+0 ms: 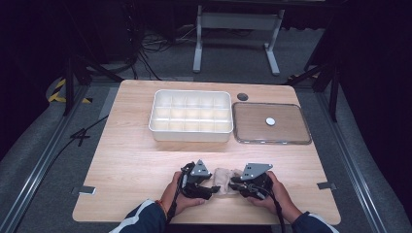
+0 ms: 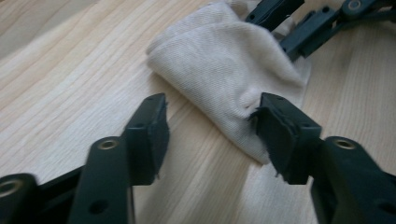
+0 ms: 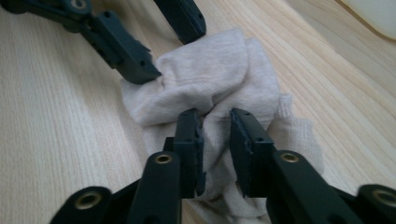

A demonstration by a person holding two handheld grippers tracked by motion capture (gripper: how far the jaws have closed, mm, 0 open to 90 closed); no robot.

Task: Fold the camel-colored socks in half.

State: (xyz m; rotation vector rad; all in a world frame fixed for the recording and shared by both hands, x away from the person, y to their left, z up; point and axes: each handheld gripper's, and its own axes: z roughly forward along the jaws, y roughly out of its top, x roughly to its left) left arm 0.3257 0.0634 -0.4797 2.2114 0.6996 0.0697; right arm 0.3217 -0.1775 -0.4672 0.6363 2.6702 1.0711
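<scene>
A crumpled beige cloth [image 1: 224, 178] lies on the wooden table near its front edge, between my two grippers. In the left gripper view the cloth [image 2: 224, 60] reaches in between the jaws of my left gripper [image 2: 212, 102], which stand open; the right-hand pad [image 2: 275, 126] touches its edge and the other pad is apart from it. My right gripper [image 3: 215, 116] is shut on a raised fold of the cloth [image 3: 210, 70]. From above, the left gripper [image 1: 213, 187] and the right gripper [image 1: 234, 184] face each other across the cloth.
A white tray [image 1: 189, 137] divided into several compartments stands at the middle back. To its right lies a flat clear-rimmed lid [image 1: 252, 124] with a small white disc [image 1: 270, 121] on it. A dark round hole [image 1: 242, 96] sits behind it.
</scene>
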